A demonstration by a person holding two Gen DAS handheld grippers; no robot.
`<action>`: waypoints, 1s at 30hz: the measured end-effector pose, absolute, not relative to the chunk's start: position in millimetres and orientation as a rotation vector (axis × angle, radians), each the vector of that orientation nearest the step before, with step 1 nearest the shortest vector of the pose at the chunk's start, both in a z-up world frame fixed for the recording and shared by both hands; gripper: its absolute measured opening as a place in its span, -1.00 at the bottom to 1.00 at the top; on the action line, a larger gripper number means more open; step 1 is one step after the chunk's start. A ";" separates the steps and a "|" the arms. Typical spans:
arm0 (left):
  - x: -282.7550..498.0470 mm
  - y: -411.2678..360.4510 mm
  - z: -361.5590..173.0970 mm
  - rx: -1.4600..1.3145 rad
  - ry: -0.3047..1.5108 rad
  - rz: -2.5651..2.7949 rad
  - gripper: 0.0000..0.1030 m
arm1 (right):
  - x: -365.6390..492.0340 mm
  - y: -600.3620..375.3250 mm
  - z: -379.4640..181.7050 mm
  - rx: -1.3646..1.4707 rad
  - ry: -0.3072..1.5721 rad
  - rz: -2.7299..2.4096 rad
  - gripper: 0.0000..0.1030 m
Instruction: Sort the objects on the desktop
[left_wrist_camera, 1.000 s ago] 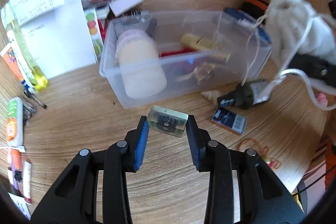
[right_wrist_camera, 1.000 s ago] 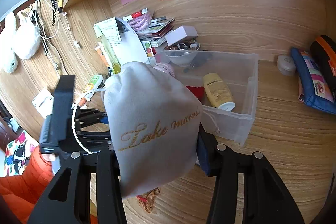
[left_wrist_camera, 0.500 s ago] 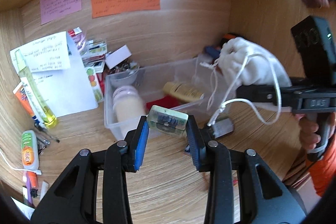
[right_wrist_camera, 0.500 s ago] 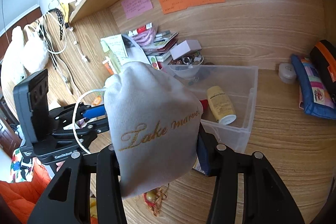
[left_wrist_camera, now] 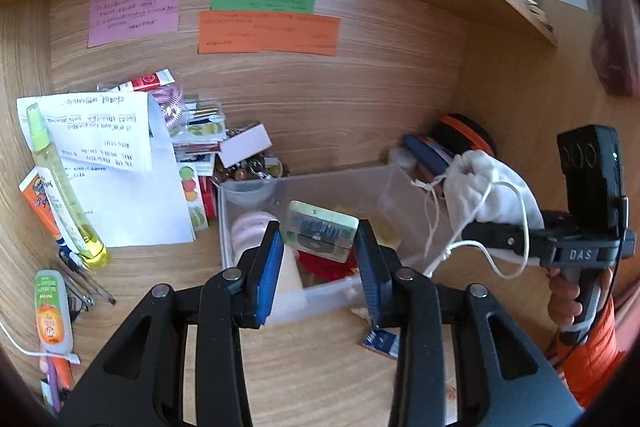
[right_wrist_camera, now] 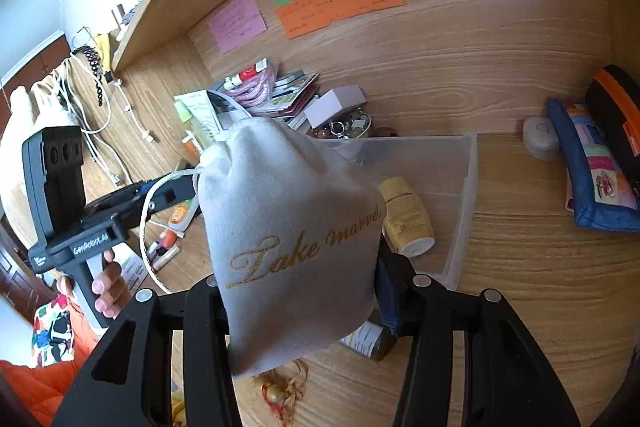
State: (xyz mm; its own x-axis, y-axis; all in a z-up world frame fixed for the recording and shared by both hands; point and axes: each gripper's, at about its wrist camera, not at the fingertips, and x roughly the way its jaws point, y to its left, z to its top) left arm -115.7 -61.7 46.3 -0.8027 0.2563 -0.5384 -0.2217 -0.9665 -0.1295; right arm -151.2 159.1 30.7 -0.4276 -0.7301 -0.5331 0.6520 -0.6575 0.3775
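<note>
My left gripper is shut on a small clear green case and holds it above the near side of the clear plastic bin. My right gripper is shut on a white drawstring pouch with gold lettering, held in the air over the bin's left side. The pouch also shows in the left wrist view, at the bin's right end. The bin holds a yellow bottle, a pink-capped jar and something red.
Papers, a yellow-green spray bottle, tubes and tools lie left of the bin. A pile of booklets and a white box stands behind it. A blue patchwork pouch lies right. A dark bottle, a bead charm and a blue card lie in front.
Both grippers have risen and tilted up with their loads. The case has moved from in front of the bin to above its near side; the pouch has come over the bin.
</note>
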 end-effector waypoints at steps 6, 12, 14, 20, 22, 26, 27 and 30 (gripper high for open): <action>-150.3 -58.7 35.9 -0.919 -0.092 2.740 -0.30 | -173.5 149.6 27.0 0.889 -0.142 -2.142 -0.14; -182.9 -45.7 17.3 -1.022 -0.068 2.683 -0.30 | -200.3 139.8 20.2 0.935 -0.129 -2.165 -0.14; -192.3 -41.5 11.5 -1.050 -0.061 2.668 -0.30 | -206.8 137.6 17.8 0.949 -0.116 -2.169 -0.14; -216.3 -28.3 0.1 -1.107 -0.051 2.635 -0.30 | -224.7 130.3 11.4 0.983 -0.063 -2.199 -0.14; -226.1 -23.8 -6.3 -1.142 -0.046 2.627 -0.30 | -229.8 127.0 10.6 0.988 -0.017 -2.231 -0.14; -241.6 -19.9 -17.3 -1.200 -0.054 2.625 -0.30 | -239.1 120.3 6.9 0.997 0.066 -2.288 -0.14; -245.1 -19.2 -20.2 -1.210 -0.055 2.624 -0.30 | -241.9 118.8 5.0 0.999 0.089 -2.302 -0.14; -254.5 -16.3 -27.3 -1.249 -0.038 2.633 -0.30 | -248.0 115.4 0.9 1.005 0.129 -2.329 -0.14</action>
State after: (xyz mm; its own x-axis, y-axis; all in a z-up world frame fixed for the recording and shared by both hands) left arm -254.5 -16.3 -27.3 -0.6116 0.2141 -0.7616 -0.1921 -0.9741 -0.1195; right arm -248.0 115.4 0.9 -0.5390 -0.4823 -0.6905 0.5558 -0.8197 0.1387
